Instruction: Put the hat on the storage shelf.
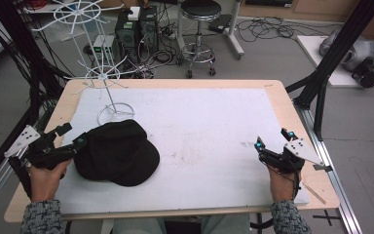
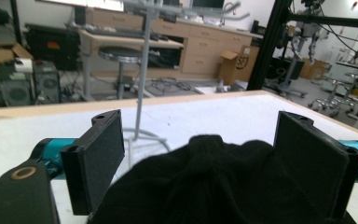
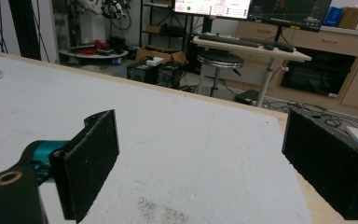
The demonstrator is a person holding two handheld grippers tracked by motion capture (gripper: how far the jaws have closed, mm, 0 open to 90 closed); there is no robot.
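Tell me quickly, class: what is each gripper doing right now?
Left gripper: open, jaws either side of the black cap, not pressing it.
Right gripper: open, nothing between its jaws.

Wide bare white mat between black cap and right gripper, open passage across the middle, white wire stand blocking the far-left corner just behind the cap, left gripper against the cap's near-left edge

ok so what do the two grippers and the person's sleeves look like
Both the left gripper and right gripper are black with teal accents near the fingers, which carry flat, rough black pads. Each bears a grey three-cornered plate with dark dots. The sleeves are grey speckled knit.
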